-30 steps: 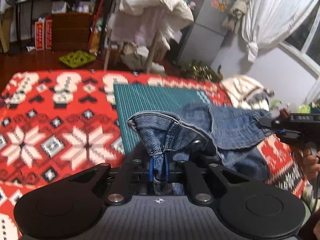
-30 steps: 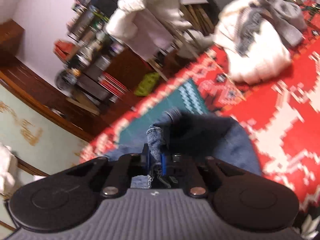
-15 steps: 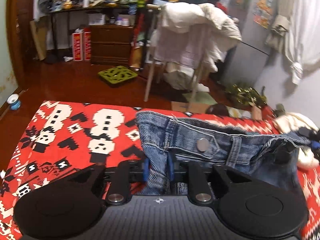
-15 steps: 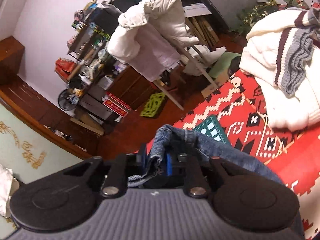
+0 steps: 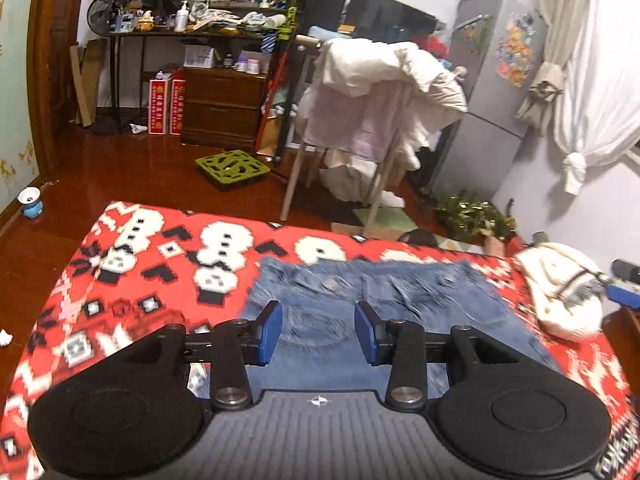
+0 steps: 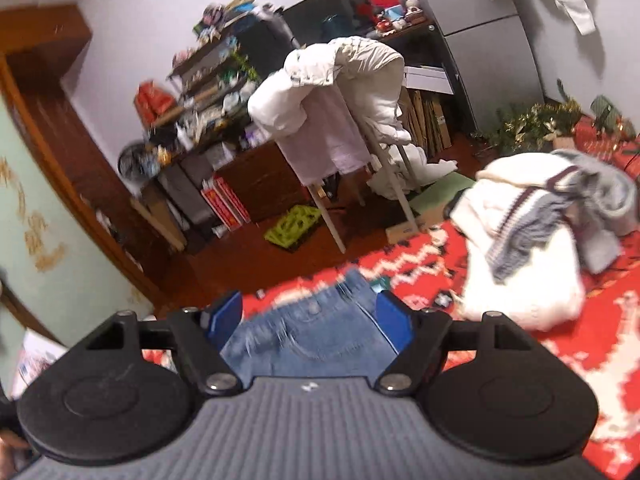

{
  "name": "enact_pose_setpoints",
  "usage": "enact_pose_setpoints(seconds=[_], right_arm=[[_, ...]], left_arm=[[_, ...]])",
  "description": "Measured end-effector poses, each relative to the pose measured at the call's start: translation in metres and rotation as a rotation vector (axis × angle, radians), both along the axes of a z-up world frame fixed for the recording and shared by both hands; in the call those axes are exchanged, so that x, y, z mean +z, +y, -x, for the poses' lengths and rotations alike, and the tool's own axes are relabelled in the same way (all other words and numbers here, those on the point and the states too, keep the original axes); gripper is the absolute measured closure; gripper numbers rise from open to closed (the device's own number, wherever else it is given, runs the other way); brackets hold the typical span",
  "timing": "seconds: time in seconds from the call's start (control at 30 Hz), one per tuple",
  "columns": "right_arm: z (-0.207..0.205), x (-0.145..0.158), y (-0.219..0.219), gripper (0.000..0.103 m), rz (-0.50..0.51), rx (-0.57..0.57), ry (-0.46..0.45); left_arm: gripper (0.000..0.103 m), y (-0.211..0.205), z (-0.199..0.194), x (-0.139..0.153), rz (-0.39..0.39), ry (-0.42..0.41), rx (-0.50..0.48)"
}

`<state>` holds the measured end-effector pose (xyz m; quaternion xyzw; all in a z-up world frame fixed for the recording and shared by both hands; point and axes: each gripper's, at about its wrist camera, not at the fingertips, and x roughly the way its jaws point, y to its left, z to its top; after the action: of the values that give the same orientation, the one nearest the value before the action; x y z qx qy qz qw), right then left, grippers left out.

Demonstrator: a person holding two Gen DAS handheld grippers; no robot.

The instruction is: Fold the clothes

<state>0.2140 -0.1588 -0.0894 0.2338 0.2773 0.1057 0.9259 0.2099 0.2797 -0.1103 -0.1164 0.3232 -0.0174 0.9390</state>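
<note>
Blue denim jeans (image 5: 360, 304) flat on red patterned blanket (image 5: 132, 280)

No readable text, brand, number or sign is being shown in either view. Printing is being displayed on two red boxes (image 5: 167, 107) standing on the floor beside a wooden dresser (image 5: 224, 109), but it is too small and blurred to be read.

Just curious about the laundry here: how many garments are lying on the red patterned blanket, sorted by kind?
Jeans: 1, lying spread out.
Cream sweater with dark stripes: 1.
Grey garment, resting on the sweater: 1.
Total: 3 on the blanket.
</note>
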Motion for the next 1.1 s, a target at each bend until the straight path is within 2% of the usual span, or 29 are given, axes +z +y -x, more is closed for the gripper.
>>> enact_pose_setpoints(seconds=[0.13,0.27,0.43,0.53,0.67,0.8,0.87,0.97,1.1], right_arm=[[0.043,0.005,-0.002,0.026,0.046,0.031,0.034],[0.087,0.005,-0.001,0.026,0.083,0.032,0.070],[0.124,-0.013,-0.004,0.032,0.026,0.006,0.124],[0.135,-0.025,-0.007,0.033,0.007,-0.016,0.154],[0.139,-0.036,-0.005,0.035,0.005,-0.030,0.171],[0.135,-0.046,-0.002,0.035,0.026,-0.020,0.196],[0.131,-0.049,0.001,0.035,0.031,-0.010,0.205],[0.127,-0.051,0.003,0.035,0.037,0.006,0.208],[0.122,-0.054,0.002,0.035,0.046,0.009,0.199]], left_arm=[[0.064,-0.021,0.039,0.006,0.032,0.002,-0.043],[0.064,-0.041,0.073,0.002,0.112,0.046,-0.068],[0.070,-0.066,0.104,-0.020,0.194,0.108,-0.090],[0.071,-0.077,0.113,-0.038,0.204,0.130,-0.101],[0.071,-0.092,0.118,-0.063,0.158,0.137,-0.127],[0.071,-0.118,0.118,-0.075,-0.004,0.121,-0.198],[0.068,-0.125,0.116,-0.080,-0.035,0.118,-0.226],[0.066,-0.129,0.109,-0.089,-0.046,0.123,-0.228],[0.063,-0.130,0.102,-0.098,-0.039,0.152,-0.171]])
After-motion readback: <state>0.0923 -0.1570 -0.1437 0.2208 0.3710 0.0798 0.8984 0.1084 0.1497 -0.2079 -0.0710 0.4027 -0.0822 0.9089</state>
